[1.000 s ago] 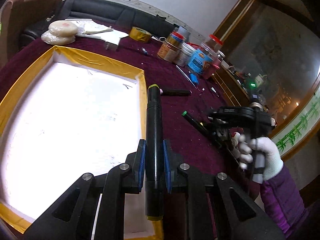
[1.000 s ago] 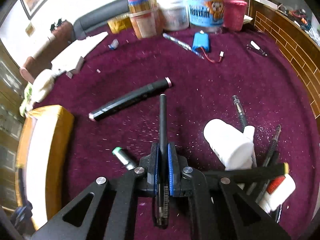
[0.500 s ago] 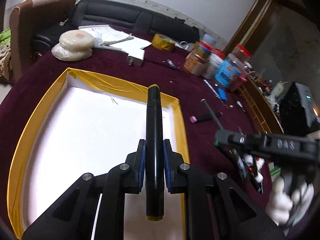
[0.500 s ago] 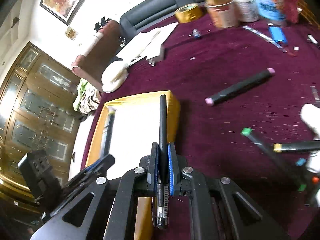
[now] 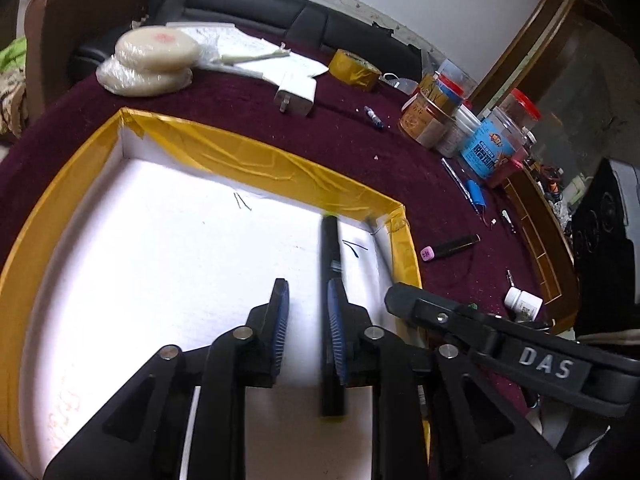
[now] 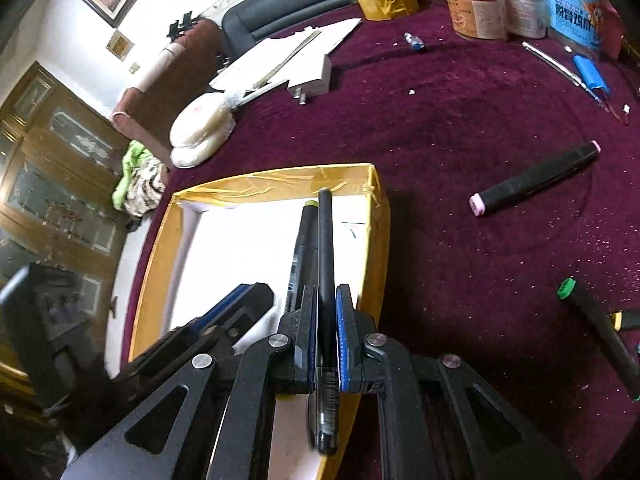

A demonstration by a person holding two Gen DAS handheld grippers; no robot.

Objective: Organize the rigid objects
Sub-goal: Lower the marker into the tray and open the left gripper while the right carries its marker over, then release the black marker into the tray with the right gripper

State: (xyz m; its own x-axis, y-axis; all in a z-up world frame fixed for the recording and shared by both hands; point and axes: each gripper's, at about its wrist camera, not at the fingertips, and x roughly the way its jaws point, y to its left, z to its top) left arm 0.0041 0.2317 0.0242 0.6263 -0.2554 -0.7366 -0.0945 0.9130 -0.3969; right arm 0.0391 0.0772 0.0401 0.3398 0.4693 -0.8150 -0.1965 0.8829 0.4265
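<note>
A: Both grippers are over the yellow-taped tray [image 5: 256, 160] now. What is the left gripper [image 5: 306, 300] doing?

B: Its jaws are opening. The black marker with the yellow-green caps [image 5: 331, 256] sits in the gap, blurred, close against the right-hand blue pad, with clear space between it and the other pad. It looks let go, not pinched.

A: And where is that marker?

B: Over the tray's white floor, near the far right corner, its far tip pointing at the taped back wall. From the right wrist view the same marker [image 6: 301, 248] lies lengthwise inside the tray [image 6: 376, 240], just left of the pen.

A: The right gripper [image 6: 325, 300]?

B: Clenched tight on a slim black pen [image 6: 326, 240]. The blue pads press it from both sides, and the pen runs straight forward, its tip over the tray's far rim.

A: How close are the two grippers?

B: Very close. The left wrist view shows the right gripper [image 5: 400, 300] just beside the left one, at the tray's right wall, with "DAS" printed on its body.

A: What is still out on the maroon tablecloth [image 6: 460, 128]?

B: A black marker with pink caps [image 6: 536, 178] lies well apart to the right of the tray, and a green-capped marker [image 6: 596, 328] lies nearer the lower right edge. At the back there is a roll of yellow tape [image 6: 387, 0], a white charger plug [image 6: 314, 80] and a cluster of jars [image 6: 476, 4].
</note>
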